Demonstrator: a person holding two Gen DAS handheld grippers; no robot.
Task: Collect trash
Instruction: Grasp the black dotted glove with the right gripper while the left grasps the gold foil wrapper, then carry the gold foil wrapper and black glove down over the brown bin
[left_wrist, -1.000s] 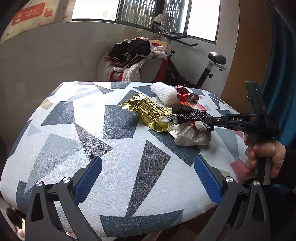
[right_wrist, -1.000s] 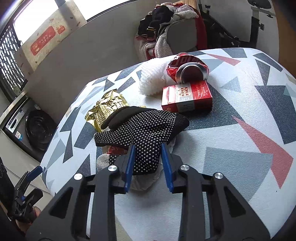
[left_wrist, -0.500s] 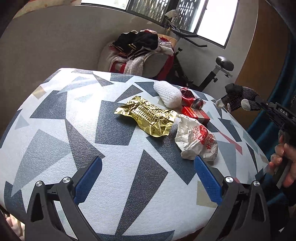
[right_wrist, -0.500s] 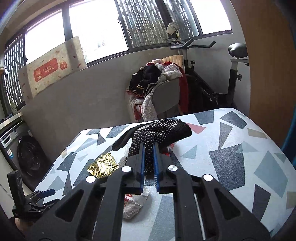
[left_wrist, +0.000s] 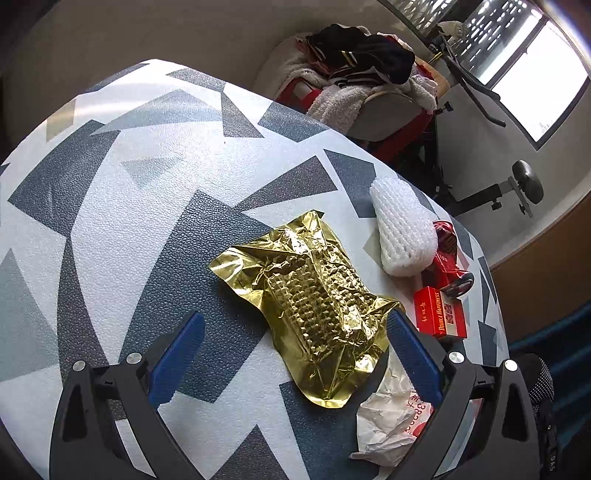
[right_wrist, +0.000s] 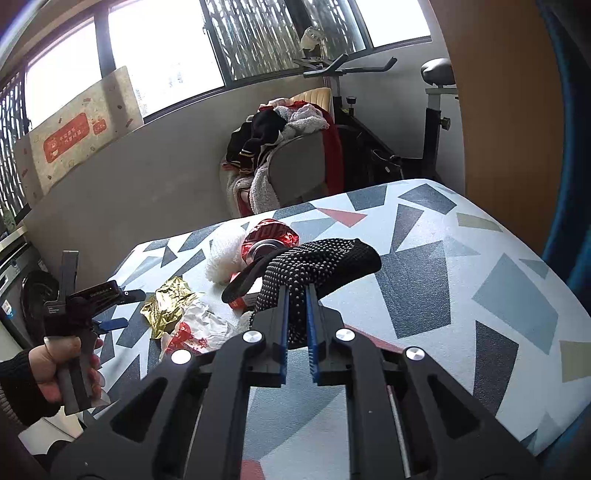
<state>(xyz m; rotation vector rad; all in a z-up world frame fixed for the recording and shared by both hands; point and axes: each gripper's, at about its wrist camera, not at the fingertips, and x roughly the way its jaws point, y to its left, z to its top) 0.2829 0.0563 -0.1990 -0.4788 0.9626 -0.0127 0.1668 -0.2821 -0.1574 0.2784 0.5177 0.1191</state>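
Observation:
My left gripper is open and hangs low over the patterned table, its blue pads on either side of a crumpled gold foil wrapper, not touching it. Beside the wrapper lie a white foam net, a red can, a red cigarette box and a crumpled white paper bag. My right gripper is shut on a black dotted glove, held above the table. In the right wrist view a hand holds the left gripper near the gold wrapper and the bag.
A chair piled with clothes stands behind the table, with an exercise bike beside it. A cardboard box leans on the window sill. A blue curtain hangs to the right of the table.
The left gripper has moved in over the table, rolling, and now straddles the gold wrapper. The right gripper has closed on the glove and lifted it off the trash pile.

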